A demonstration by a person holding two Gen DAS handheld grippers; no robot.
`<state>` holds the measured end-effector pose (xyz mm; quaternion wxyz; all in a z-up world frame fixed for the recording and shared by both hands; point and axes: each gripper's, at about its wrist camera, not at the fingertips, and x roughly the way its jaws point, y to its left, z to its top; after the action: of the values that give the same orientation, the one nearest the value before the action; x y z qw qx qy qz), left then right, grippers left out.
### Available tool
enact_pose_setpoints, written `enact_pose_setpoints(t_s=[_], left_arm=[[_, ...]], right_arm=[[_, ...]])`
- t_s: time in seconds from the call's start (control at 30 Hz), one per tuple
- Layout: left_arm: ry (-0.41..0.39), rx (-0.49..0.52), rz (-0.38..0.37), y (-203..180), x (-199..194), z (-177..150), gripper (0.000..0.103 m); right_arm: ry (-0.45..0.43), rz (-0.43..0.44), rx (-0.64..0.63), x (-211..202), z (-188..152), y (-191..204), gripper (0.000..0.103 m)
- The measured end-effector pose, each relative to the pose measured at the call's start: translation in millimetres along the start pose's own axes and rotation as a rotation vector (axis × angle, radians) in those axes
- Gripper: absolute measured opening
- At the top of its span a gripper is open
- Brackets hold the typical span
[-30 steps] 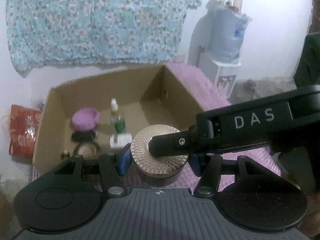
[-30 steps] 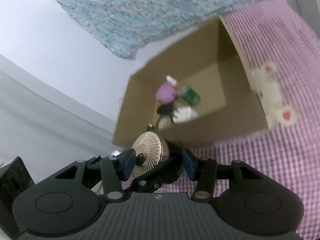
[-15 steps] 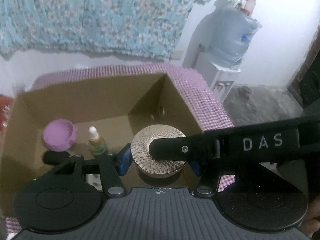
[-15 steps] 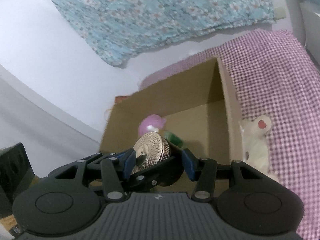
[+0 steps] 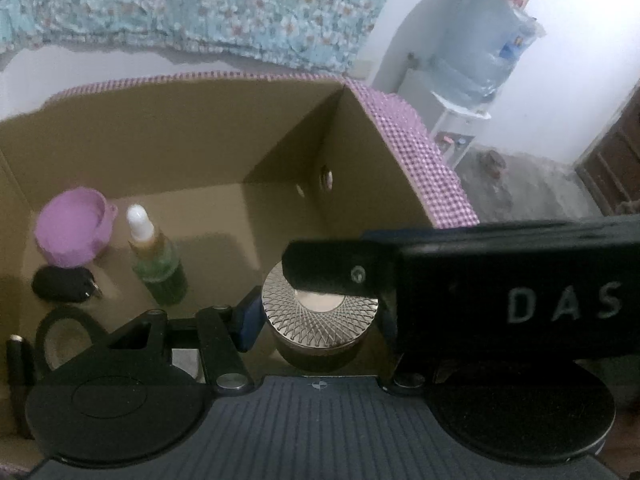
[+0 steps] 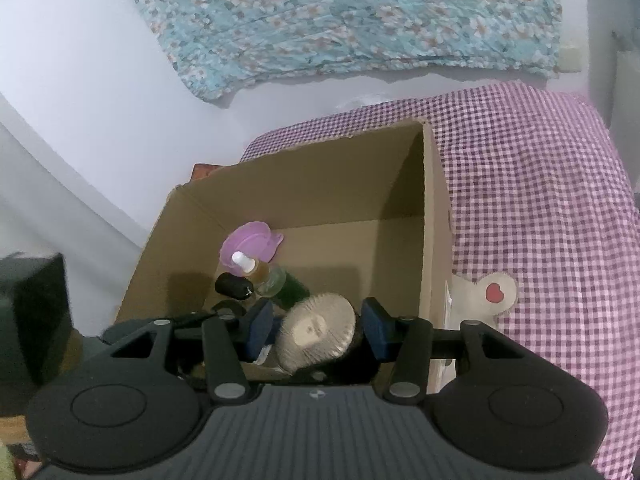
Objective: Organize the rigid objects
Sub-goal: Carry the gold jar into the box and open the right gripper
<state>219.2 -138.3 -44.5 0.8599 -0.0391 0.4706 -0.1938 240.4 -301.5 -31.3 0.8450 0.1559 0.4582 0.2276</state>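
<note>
Over the open cardboard box on the pink checked bed, a round gold jar sits upright between both grippers, its patterned lid facing up and its short axis vertical. The left gripper has one blue pad just beside the jar's left side; its other pad is hidden, so whether it pinches I cannot tell. The right gripper straddles the jar, with gaps showing at both pads. Inside the box stand a green dropper bottle, nozzle up, beside a purple bowl and a black fob.
</note>
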Motion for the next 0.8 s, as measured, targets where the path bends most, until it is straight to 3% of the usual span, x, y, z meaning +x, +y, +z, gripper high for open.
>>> enact_pose_setpoints(t_s=[0.27,0.43,0.8], left_arm=[[0.016,-0.032,-0.008,1.4,6.7,-6.4,0.058],[-0.022,-0.023,-0.014,-2.0,-8.9,-3.5,0.067],[-0.145,0.017,-0.037,-8.1,-109.8,-38.0,0.082]], right_arm=[[-0.008,0.002,0.003,-3.2,-0.4,-4.7,0.052],[-0.023,0.027,0.039,-10.7,-3.8,-7.6,0.053],[-0.192,0.162,0.143,-79.1,-29.3,4.6,0.053]])
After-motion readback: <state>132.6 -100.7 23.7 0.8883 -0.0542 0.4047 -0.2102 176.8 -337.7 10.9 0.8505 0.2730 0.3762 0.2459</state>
